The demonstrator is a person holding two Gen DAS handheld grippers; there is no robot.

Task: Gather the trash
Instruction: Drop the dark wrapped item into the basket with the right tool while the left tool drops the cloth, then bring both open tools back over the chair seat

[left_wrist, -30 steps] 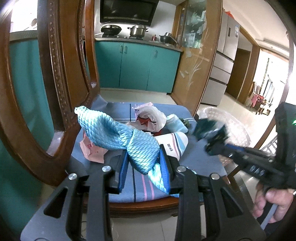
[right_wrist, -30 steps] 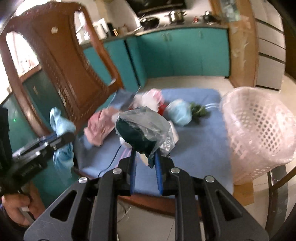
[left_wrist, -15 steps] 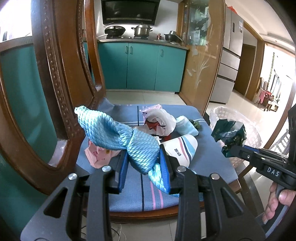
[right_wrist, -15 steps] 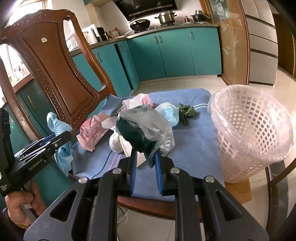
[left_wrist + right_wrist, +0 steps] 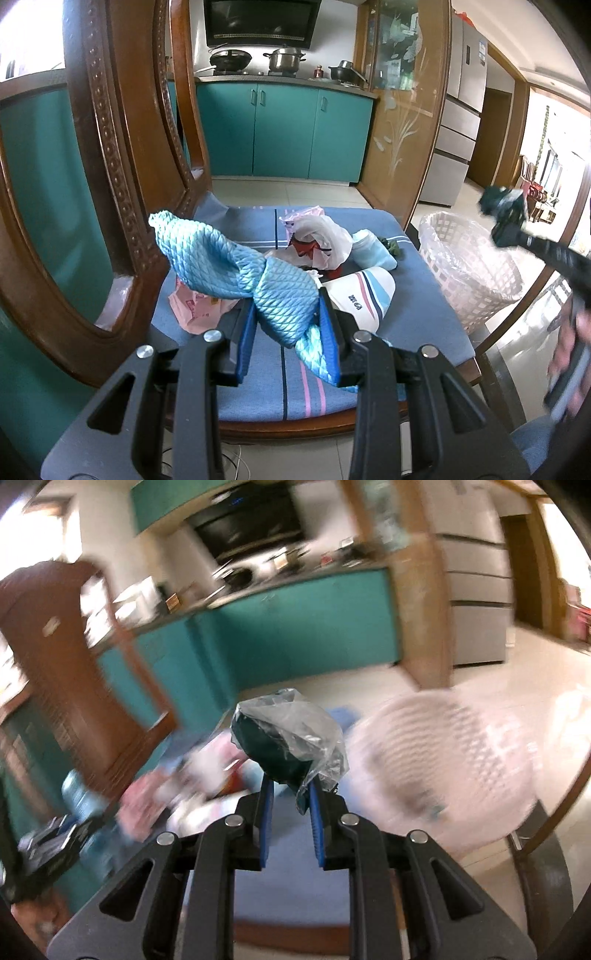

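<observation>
Carrying a plastic-wrapped dark wad (image 5: 286, 746), right gripper (image 5: 289, 805) pinches it near the basket (image 5: 469, 273) — loose film (thin grip) could slip short; left gripper (image 5: 288, 325) clamps blue cloth (image 5: 236, 269) above the seat.

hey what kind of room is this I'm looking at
Most likely a home kitchen with a dining corner: teal cabinets under a counter with a steel pot and a wok, a fridge to the right, and a carved wooden chair up close.
</observation>
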